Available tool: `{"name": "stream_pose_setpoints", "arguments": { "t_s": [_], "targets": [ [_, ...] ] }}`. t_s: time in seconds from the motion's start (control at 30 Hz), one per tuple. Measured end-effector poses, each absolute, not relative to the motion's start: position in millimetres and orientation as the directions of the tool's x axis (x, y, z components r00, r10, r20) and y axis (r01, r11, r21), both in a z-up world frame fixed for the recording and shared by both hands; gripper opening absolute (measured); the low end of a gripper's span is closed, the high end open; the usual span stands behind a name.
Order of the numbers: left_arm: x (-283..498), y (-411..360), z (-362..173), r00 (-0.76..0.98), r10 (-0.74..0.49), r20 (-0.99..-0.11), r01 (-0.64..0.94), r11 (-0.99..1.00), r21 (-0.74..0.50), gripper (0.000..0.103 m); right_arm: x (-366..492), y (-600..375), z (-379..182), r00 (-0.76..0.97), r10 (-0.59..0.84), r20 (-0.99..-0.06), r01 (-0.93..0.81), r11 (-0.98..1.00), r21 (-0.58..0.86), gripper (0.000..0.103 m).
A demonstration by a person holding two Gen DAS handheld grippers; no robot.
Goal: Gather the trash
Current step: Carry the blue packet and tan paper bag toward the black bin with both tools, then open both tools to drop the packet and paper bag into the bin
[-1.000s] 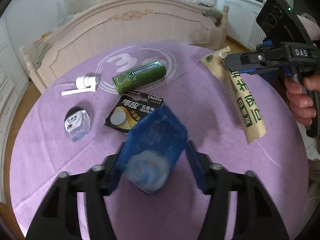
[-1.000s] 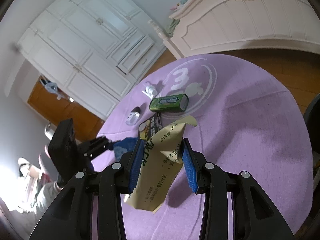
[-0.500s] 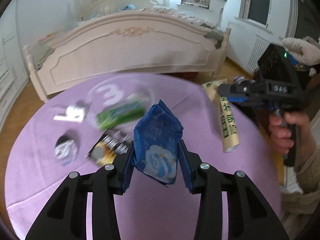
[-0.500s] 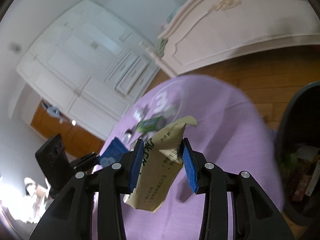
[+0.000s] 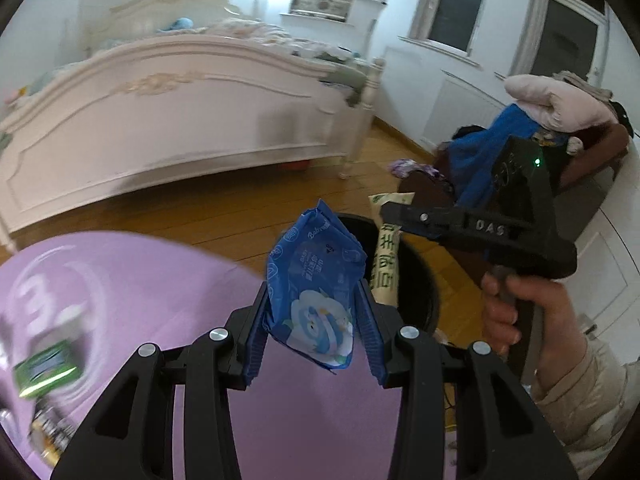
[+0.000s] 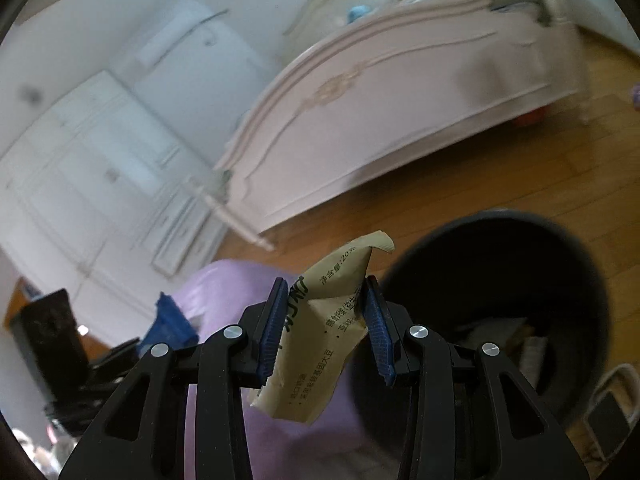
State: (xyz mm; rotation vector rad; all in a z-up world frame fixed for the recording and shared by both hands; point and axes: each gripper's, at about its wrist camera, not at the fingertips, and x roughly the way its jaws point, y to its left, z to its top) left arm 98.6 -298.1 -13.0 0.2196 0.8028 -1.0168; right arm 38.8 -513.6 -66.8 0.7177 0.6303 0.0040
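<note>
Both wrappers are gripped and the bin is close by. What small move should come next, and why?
Probably carry both a little further over the black bin before releasing. The right hand-held gripper holds the tan packet beside the rim, and the left hand-held gripper holds the blue wrapper at the purple table edge, short of the opening.

My left wrist cam looks down past purple table (image 5: 168, 280) toward bin (image 5: 416, 280); right cam close over same bin (image 6: 560, 248); both share bed (image 5: 168, 112).

room | cream bed (image 5: 168, 120); wood floor (image 5: 224, 208); white wardrobe (image 6: 92, 168); windows (image 5: 452, 8)
</note>
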Motion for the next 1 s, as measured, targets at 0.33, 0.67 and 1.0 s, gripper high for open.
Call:
{"name": "stream_pose_setpoints", "arguments": {
  "t_s": [0.33, 0.67, 1.0],
  "targets": [
    [97.8, -366.6, -30.6, 0.173, -0.688, -0.705, 0.854, 0.461, -0.241, 0.041, 21.9, -553.6, -103.7, 0.808, 0.124, -0.576, 0.318, 0.731, 0.603, 0.039],
    [92.1, -385.2, -43.0, 0.141, -0.672, -0.727, 0.863, 0.444, -0.243, 0.041, 11.8, -568.8, -130.3, 0.799, 0.115, -0.590, 0.360, 0.694, 0.623, 0.039],
    [94.4, -390.7, -45.7, 0.170, -0.653, -0.738, 0.849, 0.477, -0.226, 0.078, 7.2, -575.6, -138.1, 0.783, 0.107, -0.613, 0.403, 0.664, 0.630, 0.061]
  ]
}}
